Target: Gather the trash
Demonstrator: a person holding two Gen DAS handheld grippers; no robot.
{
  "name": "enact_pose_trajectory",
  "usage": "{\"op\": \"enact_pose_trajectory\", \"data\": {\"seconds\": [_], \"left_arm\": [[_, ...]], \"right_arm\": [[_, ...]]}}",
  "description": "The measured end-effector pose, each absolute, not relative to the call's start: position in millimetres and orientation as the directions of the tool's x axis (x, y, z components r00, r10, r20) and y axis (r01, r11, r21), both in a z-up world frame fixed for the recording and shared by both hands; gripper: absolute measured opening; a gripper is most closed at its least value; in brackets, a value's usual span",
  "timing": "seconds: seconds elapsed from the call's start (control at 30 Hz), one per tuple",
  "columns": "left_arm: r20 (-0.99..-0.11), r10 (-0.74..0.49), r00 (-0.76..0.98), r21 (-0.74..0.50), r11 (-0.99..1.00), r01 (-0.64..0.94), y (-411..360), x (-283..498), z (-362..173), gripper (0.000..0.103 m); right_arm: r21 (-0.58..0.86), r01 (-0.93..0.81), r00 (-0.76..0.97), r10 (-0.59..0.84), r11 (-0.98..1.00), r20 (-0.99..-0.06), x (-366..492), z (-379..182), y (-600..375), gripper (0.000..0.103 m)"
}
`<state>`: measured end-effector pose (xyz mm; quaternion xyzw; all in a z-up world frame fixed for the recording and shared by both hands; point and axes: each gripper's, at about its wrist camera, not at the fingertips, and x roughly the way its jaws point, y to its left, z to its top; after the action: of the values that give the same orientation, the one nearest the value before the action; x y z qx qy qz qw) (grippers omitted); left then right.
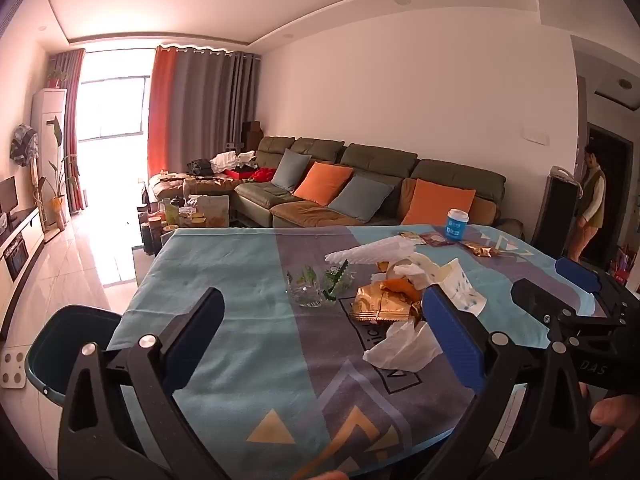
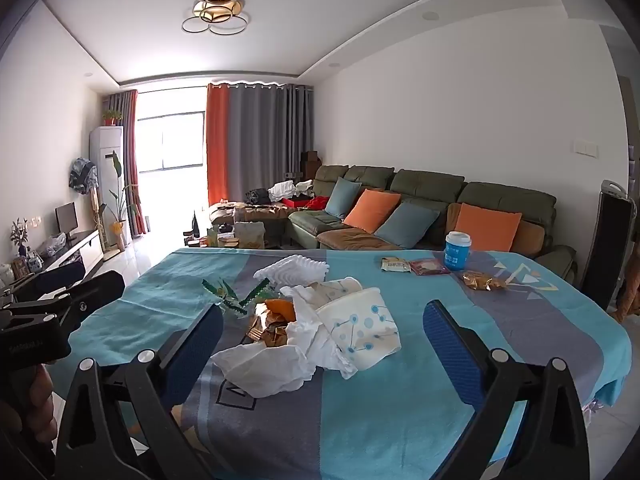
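A heap of trash lies mid-table: a crushed white paper cup with blue dots, crumpled white tissue, gold wrappers and white ribbed packing. More wrappers lie near a blue-and-white cup at the far side. My left gripper is open and empty, left of the heap. My right gripper is open and empty, with the heap between its fingers' line of sight. The right gripper also shows in the left wrist view.
The table wears a blue and grey cloth. A clear glass item with green sprigs stands beside the heap. A dark bin sits by the table's left edge. A sofa lies beyond. A person stands at the far right.
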<state>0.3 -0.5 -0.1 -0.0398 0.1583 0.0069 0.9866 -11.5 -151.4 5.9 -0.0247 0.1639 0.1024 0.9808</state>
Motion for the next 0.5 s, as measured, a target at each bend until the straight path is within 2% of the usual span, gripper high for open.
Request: {"op": "enact_pose_trajectory", "data": {"seconds": [0.5], "left_arm": [[-0.303, 0.028, 0.952, -0.069, 0.996, -0.052, 5.7, 0.1, -0.6, 0.098]], "right_arm": [[-0.001, -0.227, 0.924, 0.215, 0.974, -0.317, -8.1, 5.0, -150.9, 0.097]]}}
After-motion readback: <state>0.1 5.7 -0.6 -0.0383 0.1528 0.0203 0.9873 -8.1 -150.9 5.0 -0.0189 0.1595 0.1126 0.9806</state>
